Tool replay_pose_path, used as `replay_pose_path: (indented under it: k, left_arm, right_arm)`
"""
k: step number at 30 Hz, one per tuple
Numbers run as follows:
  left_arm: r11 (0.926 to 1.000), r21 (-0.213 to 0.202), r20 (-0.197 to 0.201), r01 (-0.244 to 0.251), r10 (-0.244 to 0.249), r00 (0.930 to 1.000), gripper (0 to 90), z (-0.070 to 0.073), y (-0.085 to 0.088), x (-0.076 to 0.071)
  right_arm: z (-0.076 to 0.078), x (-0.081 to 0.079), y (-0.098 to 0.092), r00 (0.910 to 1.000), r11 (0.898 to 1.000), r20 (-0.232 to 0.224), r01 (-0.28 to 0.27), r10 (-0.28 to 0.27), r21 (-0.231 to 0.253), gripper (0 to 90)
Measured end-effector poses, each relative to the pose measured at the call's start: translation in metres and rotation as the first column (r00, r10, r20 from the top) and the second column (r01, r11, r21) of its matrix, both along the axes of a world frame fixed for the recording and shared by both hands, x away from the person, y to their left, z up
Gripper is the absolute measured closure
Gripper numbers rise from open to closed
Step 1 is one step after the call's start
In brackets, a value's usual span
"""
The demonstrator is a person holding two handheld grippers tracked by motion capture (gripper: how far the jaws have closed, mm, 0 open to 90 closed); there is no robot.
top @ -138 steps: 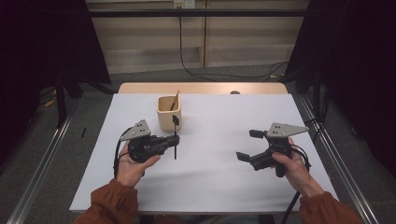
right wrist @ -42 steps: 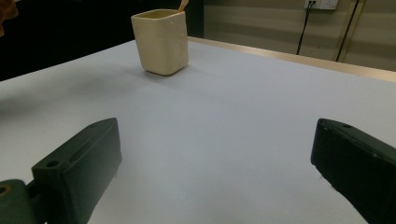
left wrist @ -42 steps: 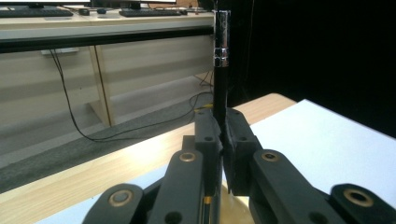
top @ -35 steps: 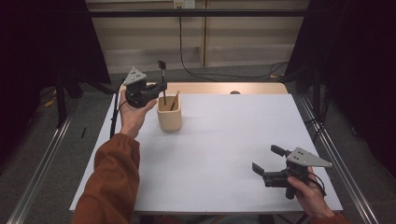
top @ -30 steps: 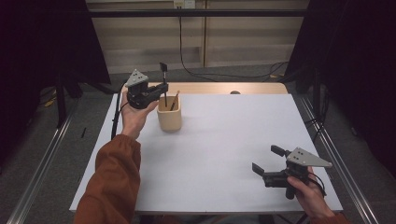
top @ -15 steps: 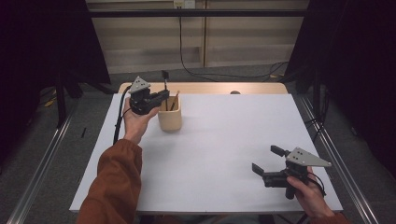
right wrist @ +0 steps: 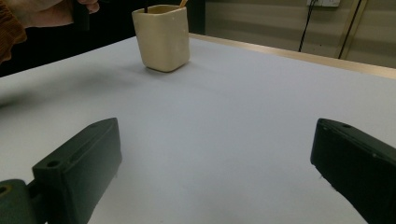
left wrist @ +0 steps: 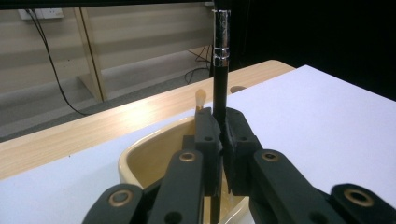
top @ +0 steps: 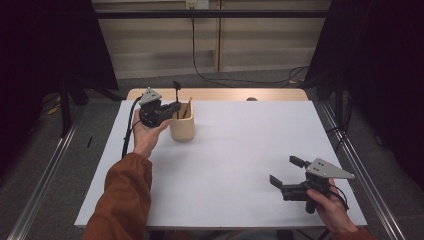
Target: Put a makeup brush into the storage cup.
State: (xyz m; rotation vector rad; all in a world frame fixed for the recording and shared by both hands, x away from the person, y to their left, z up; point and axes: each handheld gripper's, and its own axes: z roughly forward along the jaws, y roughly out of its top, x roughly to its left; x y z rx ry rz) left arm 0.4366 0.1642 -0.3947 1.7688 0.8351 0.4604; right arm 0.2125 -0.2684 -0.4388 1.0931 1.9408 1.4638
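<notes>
A cream square cup (top: 182,127) stands at the far left of the white table, also in the right gripper view (right wrist: 162,37). A wooden stick (top: 186,107) leans inside it. My left gripper (top: 175,106) is shut on a thin black pen (left wrist: 219,84) with a silver band, held upright, its lower end inside the cup (left wrist: 154,154). My right gripper (top: 283,172) rests low near the front right of the table, jaws wide open and empty (right wrist: 210,168).
The white sheet (top: 240,150) covers the table, with a wooden strip (top: 225,94) along the far edge. Metal rails run along both sides. A black cable (top: 210,75) lies on the floor behind the table.
My left gripper has come down with the black pen, lowering its tip into the cup. The right gripper has stayed where it was.
</notes>
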Motion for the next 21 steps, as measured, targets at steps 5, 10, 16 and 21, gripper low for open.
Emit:
replay_pose_path:
  k: [5, 10, 16, 21]
  left_arm:
    - [1.0000, 0.002, -0.007, 0.001, -0.001, 1.0000, 85.8, -0.0042, -0.0004, -0.0007]
    - [1.0000, -0.001, -0.013, -0.003, 0.003, 0.9999, 85.7, -0.0054, 0.0007, 0.0005]
    - [1.0000, 0.007, -0.019, 0.003, -0.003, 0.9998, 85.3, -0.0065, 0.0007, 0.0004]
    - [1.0000, 0.006, -0.027, -0.003, 0.003, 0.9996, 83.4, -0.0092, 0.0013, 0.0011]
  right_arm:
    - [-0.0001, 0.0002, 0.0000, 1.0000, 1.000, 0.000, -0.001, 0.001, -0.001, 1.0]
    - [-0.0001, 0.0001, 0.0000, 1.0000, 1.000, 0.000, -0.001, 0.001, -0.001, 1.0]
    - [0.0000, 0.0000, -0.0003, 1.0000, 1.000, -0.001, -0.002, 0.002, -0.002, 1.0]
    - [0.0000, 0.0000, -0.0005, 1.0000, 1.000, -0.001, -0.001, 0.001, -0.003, 1.0]
